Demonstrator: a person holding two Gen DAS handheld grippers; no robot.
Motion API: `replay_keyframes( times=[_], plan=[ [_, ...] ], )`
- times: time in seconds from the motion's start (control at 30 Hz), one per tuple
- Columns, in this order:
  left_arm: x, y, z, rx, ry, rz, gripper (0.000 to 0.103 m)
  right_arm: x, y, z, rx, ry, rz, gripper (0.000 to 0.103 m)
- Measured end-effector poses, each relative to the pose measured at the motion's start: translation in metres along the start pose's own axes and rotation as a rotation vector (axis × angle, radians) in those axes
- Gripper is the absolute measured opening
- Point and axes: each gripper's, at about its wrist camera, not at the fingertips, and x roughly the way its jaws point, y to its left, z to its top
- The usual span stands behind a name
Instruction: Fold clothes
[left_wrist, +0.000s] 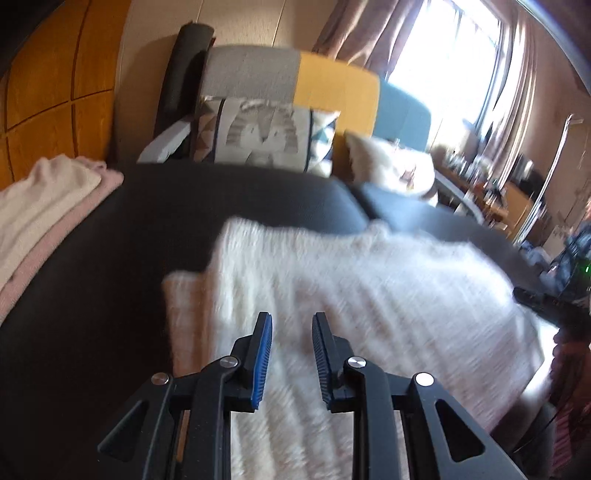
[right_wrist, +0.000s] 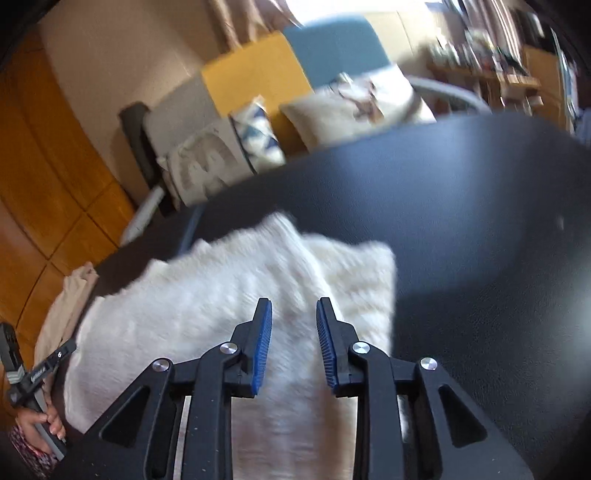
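Observation:
A fluffy white knit garment (left_wrist: 351, 295) lies folded on the black table (left_wrist: 110, 258), blurred by motion. My left gripper (left_wrist: 291, 321) hovers over its near left part, open, with nothing between its blue pads. In the right wrist view the same white garment (right_wrist: 221, 295) spreads under my right gripper (right_wrist: 293, 306), which is also open and empty above the cloth. The left gripper's body (right_wrist: 33, 373) shows at the far left there, held by a hand (right_wrist: 48, 421). The right gripper's body (left_wrist: 554, 306) appears at the right edge of the left wrist view.
A stack of folded cream and pink clothes (left_wrist: 44, 214) rests at the table's left end. Behind the table stands a sofa with patterned cushions (left_wrist: 266, 133) and yellow (left_wrist: 340, 85) and blue backrests. Wooden cabinet doors (left_wrist: 48, 74) are at left, a bright window (left_wrist: 443, 66) at right.

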Motion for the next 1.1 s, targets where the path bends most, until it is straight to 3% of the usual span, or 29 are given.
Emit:
replay_keyframes(
  times=[0.13, 0.2, 0.27, 0.4, 0.6, 0.7, 0.77, 0.87, 0.9, 1.1],
  plan=[
    [0.023, 0.001, 0.010, -0.002, 0.078, 0.065, 0.023, 0.012, 0.033, 0.003, -0.108, 0.060, 0.040, 0.032],
    [0.036, 0.008, 0.007, -0.034, 0.128, 0.068, 0.023, 0.021, 0.035, -0.005, -0.150, 0.085, 0.003, 0.032],
    [0.035, 0.013, 0.002, -0.049, 0.107, 0.047, 0.023, 0.029, 0.038, -0.013, -0.192, 0.110, -0.033, 0.033],
    [0.035, 0.014, -0.005, -0.015, 0.085, 0.036, 0.023, 0.030, 0.018, -0.018, -0.110, 0.066, 0.022, 0.034],
    [0.033, 0.013, -0.009, -0.003, 0.072, 0.035, 0.023, 0.032, 0.023, -0.019, -0.134, 0.057, -0.010, 0.034],
    [0.027, 0.011, -0.009, -0.008, 0.083, 0.038, 0.023, 0.026, 0.019, -0.016, -0.097, 0.073, 0.032, 0.034],
    [0.019, 0.016, -0.003, -0.057, 0.109, -0.012, 0.023, 0.015, 0.013, -0.013, -0.070, 0.065, 0.070, 0.036],
    [0.007, 0.039, 0.009, -0.156, 0.111, -0.120, 0.023, -0.011, -0.007, -0.011, -0.028, 0.022, 0.120, 0.062],
    [0.006, 0.047, 0.012, -0.177, 0.121, -0.129, 0.023, -0.009, -0.013, -0.011, -0.009, 0.045, 0.126, 0.069],
    [0.017, 0.107, 0.023, -0.333, 0.235, -0.135, 0.024, 0.002, -0.051, -0.009, 0.106, 0.186, 0.161, 0.071]
  ],
)
